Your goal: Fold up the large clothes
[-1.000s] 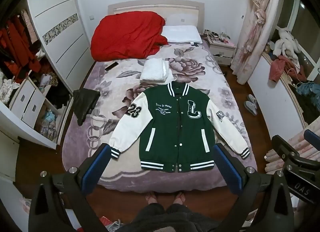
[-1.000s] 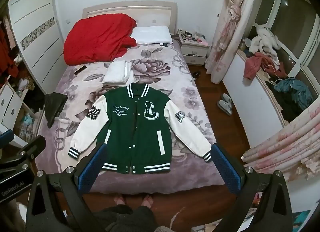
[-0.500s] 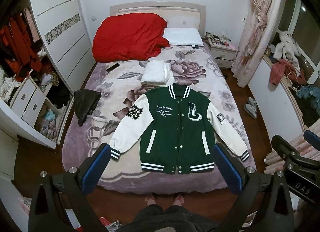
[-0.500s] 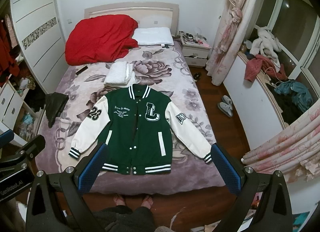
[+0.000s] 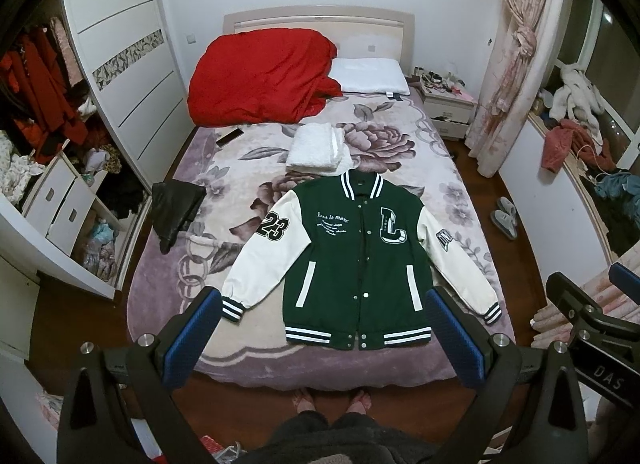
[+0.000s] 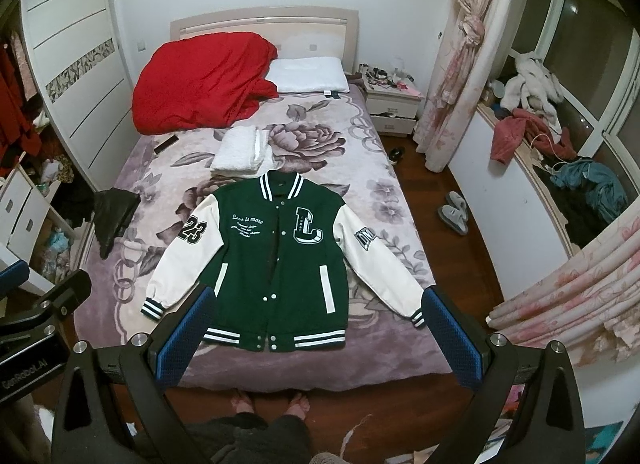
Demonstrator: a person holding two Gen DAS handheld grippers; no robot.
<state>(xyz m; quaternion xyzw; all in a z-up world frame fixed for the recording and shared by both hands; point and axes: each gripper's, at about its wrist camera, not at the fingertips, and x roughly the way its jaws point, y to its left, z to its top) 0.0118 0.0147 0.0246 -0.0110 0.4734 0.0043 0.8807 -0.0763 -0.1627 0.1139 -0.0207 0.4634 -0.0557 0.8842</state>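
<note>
A green varsity jacket (image 5: 356, 260) (image 6: 280, 260) with white sleeves lies flat, front up and snapped closed, at the foot of the bed (image 5: 448, 168) (image 6: 372, 152). Both sleeves are spread outwards. My left gripper (image 5: 322, 300) hangs open high above the foot of the bed, nothing between its blue pads. My right gripper (image 6: 318, 298) is likewise open and empty, held at about the same height. Each gripper shows at the edge of the other's view. A person's feet (image 5: 332, 400) stand at the bed's foot.
A red duvet (image 5: 260, 76), a white pillow (image 5: 370, 76), a folded white towel (image 5: 316, 150), a phone (image 5: 229, 137) and a dark garment (image 5: 176, 210) lie on the bed. An open wardrobe (image 5: 52, 168) stands left; nightstand (image 5: 448, 104), curtains, slippers (image 5: 505, 216) and cluttered sill stand right.
Both views have shifted slightly, the jacket sitting a little lower and the bed a little farther. The jacket itself has not moved and both grippers stay open.
</note>
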